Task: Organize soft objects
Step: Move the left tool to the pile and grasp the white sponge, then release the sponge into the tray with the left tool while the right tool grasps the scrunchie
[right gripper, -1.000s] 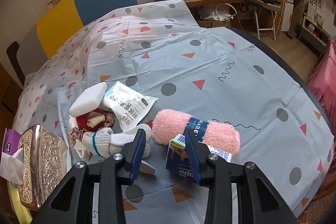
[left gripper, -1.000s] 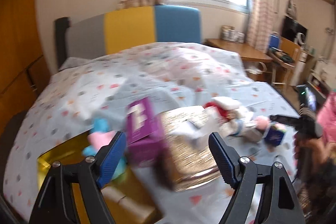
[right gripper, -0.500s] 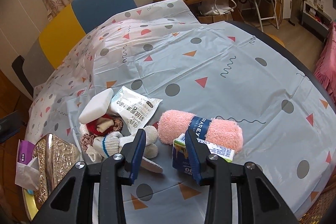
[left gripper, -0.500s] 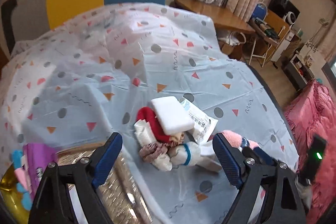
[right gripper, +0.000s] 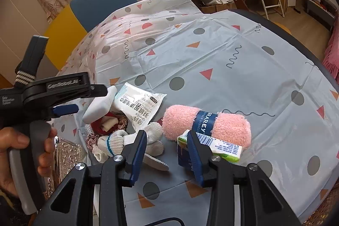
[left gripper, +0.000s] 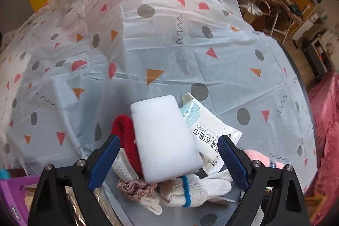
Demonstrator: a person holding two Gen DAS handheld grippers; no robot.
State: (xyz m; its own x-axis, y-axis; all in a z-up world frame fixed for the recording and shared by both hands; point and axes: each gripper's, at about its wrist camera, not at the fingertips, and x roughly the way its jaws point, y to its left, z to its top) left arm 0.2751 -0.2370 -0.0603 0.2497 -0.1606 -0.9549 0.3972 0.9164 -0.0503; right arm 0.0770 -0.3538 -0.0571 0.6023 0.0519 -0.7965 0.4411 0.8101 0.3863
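Left gripper now over white sponge, opening, unclamped; pink towel roll whole only in right view.

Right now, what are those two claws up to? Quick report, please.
Left gripper opening, poised over the white foam block, not touching. Right gripper open, empty, beside the pink rolled towel. White knit glove crowds the block.

The left gripper has swung over the white sponge, opening.
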